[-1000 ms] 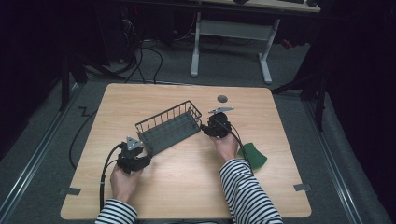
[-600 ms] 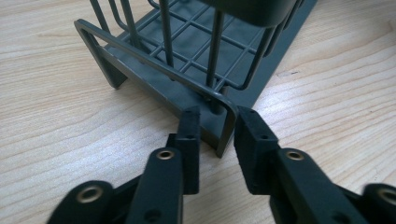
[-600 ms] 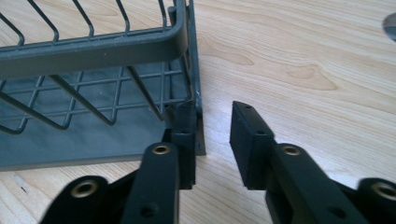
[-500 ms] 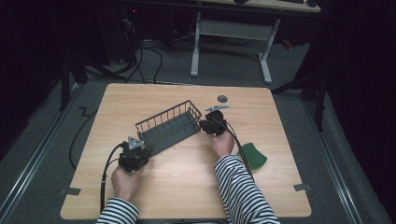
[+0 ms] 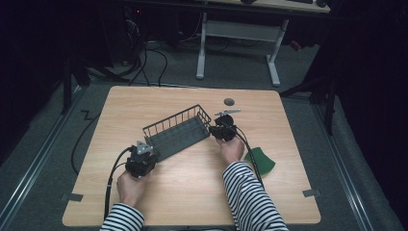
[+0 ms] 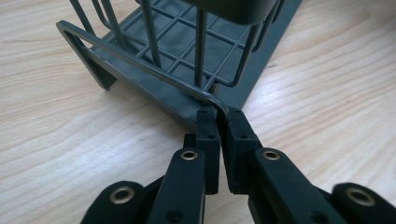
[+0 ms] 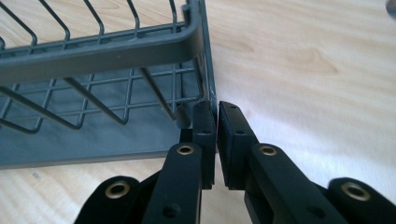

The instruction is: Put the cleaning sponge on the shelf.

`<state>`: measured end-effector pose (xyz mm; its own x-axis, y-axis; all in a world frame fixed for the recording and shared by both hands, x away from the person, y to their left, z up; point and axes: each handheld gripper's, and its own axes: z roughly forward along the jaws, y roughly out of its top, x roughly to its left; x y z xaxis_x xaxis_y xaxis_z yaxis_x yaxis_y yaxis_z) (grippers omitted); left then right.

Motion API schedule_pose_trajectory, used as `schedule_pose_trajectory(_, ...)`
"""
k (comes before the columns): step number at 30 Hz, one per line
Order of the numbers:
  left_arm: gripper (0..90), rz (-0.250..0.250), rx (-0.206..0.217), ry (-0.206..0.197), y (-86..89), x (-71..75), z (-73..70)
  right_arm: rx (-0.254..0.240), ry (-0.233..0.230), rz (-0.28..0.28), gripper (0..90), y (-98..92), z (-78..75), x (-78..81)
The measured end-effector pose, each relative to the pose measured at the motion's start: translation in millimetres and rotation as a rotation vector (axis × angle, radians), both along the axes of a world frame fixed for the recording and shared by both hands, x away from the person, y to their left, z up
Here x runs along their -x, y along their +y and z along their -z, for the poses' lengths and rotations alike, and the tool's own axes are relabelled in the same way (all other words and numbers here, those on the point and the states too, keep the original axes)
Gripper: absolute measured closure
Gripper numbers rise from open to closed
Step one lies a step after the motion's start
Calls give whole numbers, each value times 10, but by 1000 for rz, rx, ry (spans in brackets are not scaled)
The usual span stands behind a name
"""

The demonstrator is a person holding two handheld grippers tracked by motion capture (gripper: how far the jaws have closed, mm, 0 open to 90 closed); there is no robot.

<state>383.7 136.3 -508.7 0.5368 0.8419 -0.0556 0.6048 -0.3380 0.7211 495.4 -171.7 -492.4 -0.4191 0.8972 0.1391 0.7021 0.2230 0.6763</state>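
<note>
A dark grey wire basket (image 5: 177, 132) lies slantwise in the middle of the wooden table (image 5: 192, 192). My left gripper (image 5: 149, 145) is at its near left end. In the left gripper view its jaws (image 6: 222, 116) have just been closing and now pinch the bent frame wire at the basket's (image 6: 187, 42) bottom corner. My right gripper (image 5: 212, 130) is at the basket's far right end. There too the jaws (image 7: 216, 112) have just been closing, and they clamp a thin upright wire at the basket's (image 7: 102, 51) corner.
A green object (image 5: 260, 161) lies on the table right of the striped right sleeve. A round grommet (image 5: 229, 101) sits near the far edge. A black cable (image 5: 111, 178) trails from the left gripper off the front. A desk's white legs (image 5: 201, 48) stand beyond the table.
Both hands and the basket keep their places at the same spots. The high view is too small to show the jaws moving.
</note>
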Motion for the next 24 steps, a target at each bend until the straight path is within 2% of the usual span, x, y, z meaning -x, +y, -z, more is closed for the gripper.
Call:
schedule_pose_trajectory(3,863,19,1,-2,-44,51,6,12,14,5,863,-58,-20,73)
schedule_pose_trajectory(6,864,33,-5,-4,-80,86,1,1,26,22,861,-124,-24,157)
schedule_pose_trajectory(8,864,41,-7,4,-101,111,-4,22,22,24,864,-142,-34,223)
schedule_pose_trajectory(14,864,63,-6,7,-159,165,-8,62,65,24,866,-215,-93,374)
schedule_pose_trajectory(21,864,102,-8,8,-268,242,-11,69,71,23,866,-359,-103,505)
schedule_pose_trajectory(24,863,111,-6,7,-292,270,-9,55,72,21,866,-436,-96,578)
